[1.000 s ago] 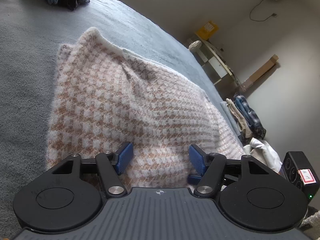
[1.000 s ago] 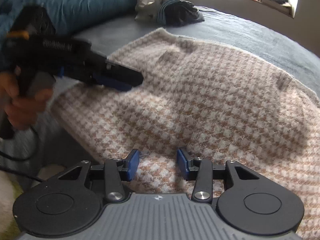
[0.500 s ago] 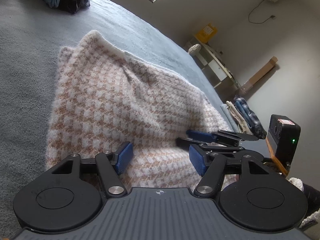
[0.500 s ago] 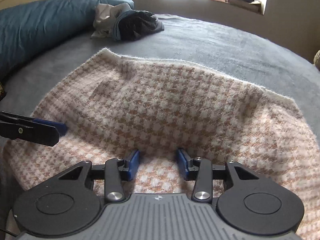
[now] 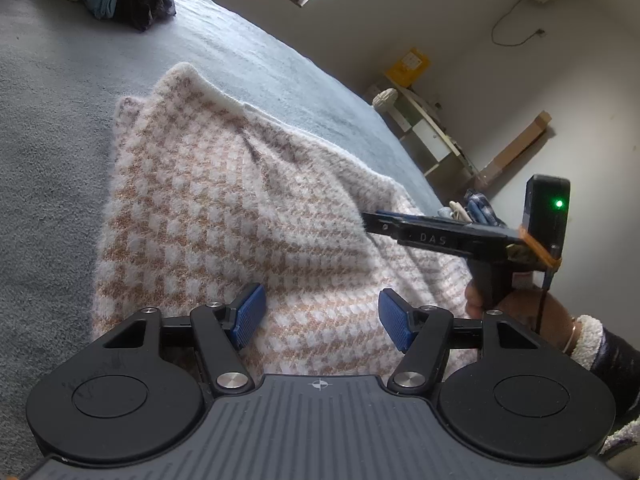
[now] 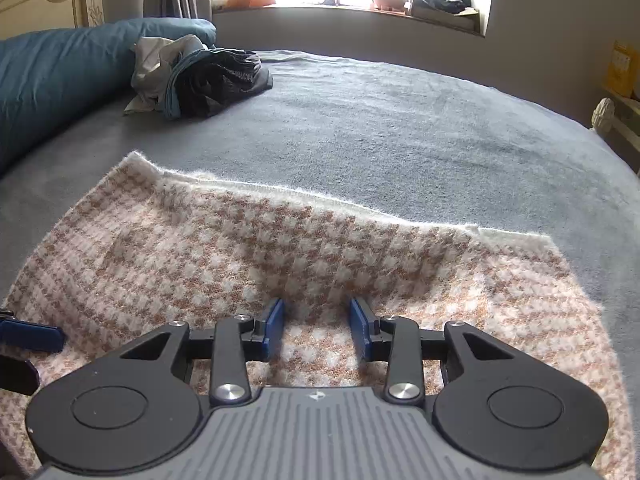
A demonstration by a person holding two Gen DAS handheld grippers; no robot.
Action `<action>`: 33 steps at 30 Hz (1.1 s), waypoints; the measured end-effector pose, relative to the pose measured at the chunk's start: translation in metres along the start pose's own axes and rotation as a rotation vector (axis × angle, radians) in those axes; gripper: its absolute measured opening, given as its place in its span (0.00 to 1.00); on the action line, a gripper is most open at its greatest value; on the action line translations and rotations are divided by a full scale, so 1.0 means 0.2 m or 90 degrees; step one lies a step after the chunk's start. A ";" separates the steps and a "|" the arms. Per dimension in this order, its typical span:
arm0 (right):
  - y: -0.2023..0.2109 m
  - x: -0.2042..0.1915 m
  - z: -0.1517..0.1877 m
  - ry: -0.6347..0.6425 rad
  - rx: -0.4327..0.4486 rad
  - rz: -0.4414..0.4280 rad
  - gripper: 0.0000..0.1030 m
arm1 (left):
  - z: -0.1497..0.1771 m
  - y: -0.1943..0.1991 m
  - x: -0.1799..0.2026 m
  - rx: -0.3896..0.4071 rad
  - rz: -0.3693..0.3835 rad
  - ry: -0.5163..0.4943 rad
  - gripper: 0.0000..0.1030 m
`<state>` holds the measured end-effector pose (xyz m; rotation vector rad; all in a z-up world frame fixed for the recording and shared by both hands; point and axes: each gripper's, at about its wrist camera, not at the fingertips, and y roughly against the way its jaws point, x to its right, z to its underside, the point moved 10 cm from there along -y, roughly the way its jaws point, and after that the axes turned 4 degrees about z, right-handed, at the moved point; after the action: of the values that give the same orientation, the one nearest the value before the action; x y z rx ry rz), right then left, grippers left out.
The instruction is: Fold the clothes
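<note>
Step in hand, as I judge it: getting a purchase on the houndstooth knit garment (image 5: 224, 208) before a fold. It lies spread on the grey bedspread (image 6: 400, 128), cream trim along its far edge, a few soft ridges near the middle. No fold looks made in this pass yet.

Right gripper (image 6: 317, 330): jaws part-open and just been closing. The blue pads (image 6: 274, 330) stand close over the knit, fabric in the gap between them, but I cannot confirm that they pinch it. From the left wrist view the right gripper's tips sit at a raised crease of the knit, near its right edge; the tool points across and down at the cloth.

Left gripper (image 5: 322, 318): jaws wide apart, nothing held, hovering low over the near part of the garment, pointing shallowly downward.

The person's right hand (image 5: 516, 304) wraps the tool's grip, a fleecy cuff (image 5: 588, 340) at the wrist.

Next move, judged: finish closing the right jaws on a firm bite of the edge, take a matching bite with the left, then lift and carry together. Fuzzy knit may slip from a shallow pinch.

A heap of dark clothes (image 6: 208, 80) lies well apart, beside the blue pillow (image 6: 60, 76).
</note>
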<state>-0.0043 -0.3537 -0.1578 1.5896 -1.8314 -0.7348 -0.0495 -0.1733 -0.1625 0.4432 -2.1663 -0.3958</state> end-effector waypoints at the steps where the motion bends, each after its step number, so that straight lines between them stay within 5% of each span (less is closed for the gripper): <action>1: 0.01 0.00 -0.02 0.001 -0.010 0.004 0.37 | 0.00 0.00 0.00 0.000 0.001 -0.001 0.62; 7: 0.08 0.03 -0.23 -0.030 0.030 -0.006 0.30 | 0.01 0.00 0.00 0.003 -0.001 -0.004 0.62; 12: -0.18 0.02 -0.15 -0.048 0.002 -0.005 0.28 | 0.02 0.00 0.00 0.005 -0.003 -0.007 0.62; 18: -0.09 0.03 -0.29 -0.074 0.021 -0.003 0.26 | 0.03 0.01 0.00 0.006 0.004 -0.004 0.62; 23: -0.25 0.12 -0.20 -0.101 -0.011 -0.003 0.27 | 0.03 0.01 0.00 0.004 0.006 -0.004 0.62; 29: -0.01 0.31 -0.37 -0.153 0.040 0.006 0.27 | 0.03 0.01 -0.01 0.004 0.008 -0.001 0.62; 33: 0.08 0.48 -0.30 -0.181 0.023 0.030 0.27 | 0.02 0.00 -0.01 0.005 0.007 0.002 0.63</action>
<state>0.0191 -0.4478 -0.0981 1.5208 -2.0857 -0.9512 -0.0525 -0.1723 -0.1658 0.4362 -2.1676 -0.3804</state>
